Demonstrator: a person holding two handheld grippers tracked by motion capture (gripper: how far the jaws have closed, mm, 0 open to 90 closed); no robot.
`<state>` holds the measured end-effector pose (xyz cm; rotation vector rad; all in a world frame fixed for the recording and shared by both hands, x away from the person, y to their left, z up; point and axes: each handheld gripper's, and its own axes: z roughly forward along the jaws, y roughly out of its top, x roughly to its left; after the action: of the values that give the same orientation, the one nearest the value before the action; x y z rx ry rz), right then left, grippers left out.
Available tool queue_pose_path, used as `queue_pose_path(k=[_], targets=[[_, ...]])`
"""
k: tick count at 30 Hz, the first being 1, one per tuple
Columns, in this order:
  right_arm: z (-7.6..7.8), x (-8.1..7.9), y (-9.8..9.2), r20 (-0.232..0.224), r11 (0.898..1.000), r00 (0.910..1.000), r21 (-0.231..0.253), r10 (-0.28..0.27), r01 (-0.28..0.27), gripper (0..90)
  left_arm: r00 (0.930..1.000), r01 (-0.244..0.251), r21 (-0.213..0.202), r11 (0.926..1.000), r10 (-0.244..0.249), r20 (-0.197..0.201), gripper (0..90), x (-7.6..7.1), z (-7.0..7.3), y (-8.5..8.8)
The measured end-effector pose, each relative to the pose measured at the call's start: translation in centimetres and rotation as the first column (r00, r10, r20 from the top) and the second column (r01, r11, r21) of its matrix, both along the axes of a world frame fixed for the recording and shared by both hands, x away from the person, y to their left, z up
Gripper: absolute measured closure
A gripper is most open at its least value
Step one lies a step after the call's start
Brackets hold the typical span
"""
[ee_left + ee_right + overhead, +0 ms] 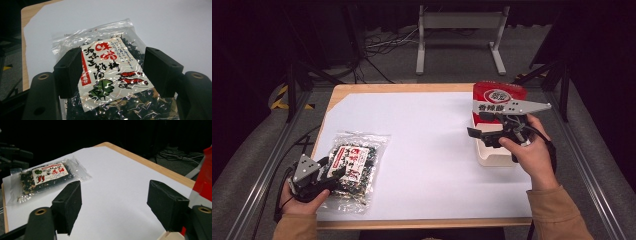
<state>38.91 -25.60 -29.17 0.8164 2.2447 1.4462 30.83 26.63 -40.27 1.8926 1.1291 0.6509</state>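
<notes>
Covering the wooden table (343, 93), white paper (427, 130).

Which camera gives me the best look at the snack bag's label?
The left gripper view: the snack bag lies close between the open left claw, its label sharp. The high view shows it small near the table's left edge; the right gripper view shows it far off.

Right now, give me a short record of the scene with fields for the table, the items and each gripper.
surface: wooden table covered by white paper sheet
left item: clear plastic bag of dark dried seaweed, lying flat
right item: red and white box standing in a cream tray
left gripper: open, jaws astride the bag
right gripper: open, nothing between jaws
</notes>
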Motion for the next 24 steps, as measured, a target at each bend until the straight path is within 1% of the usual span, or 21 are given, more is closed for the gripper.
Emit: queue_pose_path(k=[1, 3, 4, 5, 6, 7, 8, 9, 10, 12, 13, 15, 17, 18, 20, 23, 24], targets=[[-0.5, 0.0, 0.2, -0.002, 1.000, 0.9999, -0.001, 0.012, -0.012, 29.1, 1.0000, 0.000, 0.001, 1.0000, 0.000, -0.005, 32.9, 0.1, 0.0, 0.1], [-1.2, -0.1, 0.3, -0.008, 1.000, 0.9996, 0.008, 0.027, -0.027, 30.9, 0.9997, 0.014, -0.022, 0.9997, -0.014, -0.021, 33.1, 0.3, 0.1, 0.3], [-1.4, -0.1, 0.4, -0.006, 1.000, 0.9996, 0.012, 0.028, -0.027, 30.9, 0.9993, 0.019, -0.020, 0.9996, -0.019, -0.031, 32.7, 0.4, 0.3, 0.4], [-1.9, -0.1, 0.4, -0.004, 1.000, 0.9997, 0.015, 0.026, -0.026, 31.6, 0.9992, 0.023, -0.020, 0.9995, -0.023, -0.032, 32.8, 0.4, 0.3, 0.5], [-2.2, 0.0, 0.6, -0.006, 1.000, 0.9996, 0.008, 0.027, -0.027, 31.5, 0.9990, 0.027, -0.023, 0.9994, -0.028, -0.036, 33.0, 0.6, 0.5, 0.6], [-2.6, 0.2, 0.9, -0.012, 0.999, 0.9994, -0.017, 0.031, -0.031, 31.7, 0.9989, 0.027, -0.014, 0.9995, -0.028, -0.038, 33.1, 0.8, 0.6, 0.7], [-2.8, 0.2, 1.0, -0.014, 0.999, 0.9994, -0.020, 0.032, -0.032, 31.6, 0.9984, 0.028, -0.013, 0.9995, -0.028, -0.049, 33.2, 0.9, 0.7, 0.8], [-2.8, 0.2, 1.0, -0.014, 0.999, 0.9994, -0.020, 0.032, -0.032, 31.6, 0.9984, 0.028, -0.013, 0.9995, -0.028, -0.049, 33.3, 0.9, 0.7, 0.8], [-2.9, 0.2, 1.1, -0.021, 0.999, 0.9991, -0.025, 0.036, -0.037, 31.5, 0.9976, 0.033, -0.013, 0.9994, -0.034, -0.060, 33.3, 1.1, 0.7, 1.0], [-3.2, 0.3, 1.5, -0.041, 0.998, 0.9981, -0.032, 0.045, -0.047, 31.6, 0.9958, 0.023, -0.012, 0.9997, -0.024, -0.089, 32.4, 1.6, 0.7, 1.4], [-3.2, 0.3, 1.7, -0.045, 0.998, 0.9978, -0.038, 0.048, -0.050, 31.5, 0.9939, 0.020, -0.018, 0.9996, -0.022, -0.108, 32.2, 1.9, 0.7, 1.6], [-3.4, 0.2, 1.9, -0.050, 0.997, 0.9974, -0.051, 0.053, -0.055, 31.4, 0.9891, -0.003, -0.025, 0.9997, 0.000, -0.147, 30.6, 2.5, 0.7, 2.1], [-3.6, 0.1, 2.2, -0.055, 0.995, 0.9964, -0.069, 0.064, -0.068, 31.1, 0.9820, -0.015, -0.032, 0.9994, 0.009, -0.189, 29.7, 3.1, 0.6, 2.7], [-3.6, 0.1, 2.3, -0.052, 0.995, 0.9964, -0.076, 0.067, -0.071, 30.9, 0.9777, -0.025, -0.043, 0.9988, 0.015, -0.209, 29.1, 3.4, 0.5, 2.9], [-3.7, 0.0, 2.6, -0.048, 0.993, 0.9963, -0.094, 0.072, -0.076, 30.6, 0.9658, -0.041, -0.056, 0.9976, 0.025, -0.258, 28.2, 4.0, 0.2, 3.3], [-3.7, -0.1, 2.8, -0.049, 0.992, 0.9961, -0.098, 0.074, -0.078, 30.2, 0.9559, -0.048, -0.070, 0.9964, 0.026, -0.292, 28.3, 4.6, -0.2, 3.6], [-3.8, 0.0, 2.8, -0.050, 0.992, 0.9962, -0.099, 0.072, -0.077, 30.1, 0.9505, -0.054, -0.077, 0.9956, 0.027, -0.310, 28.2, 4.9, -0.4, 3.7]])
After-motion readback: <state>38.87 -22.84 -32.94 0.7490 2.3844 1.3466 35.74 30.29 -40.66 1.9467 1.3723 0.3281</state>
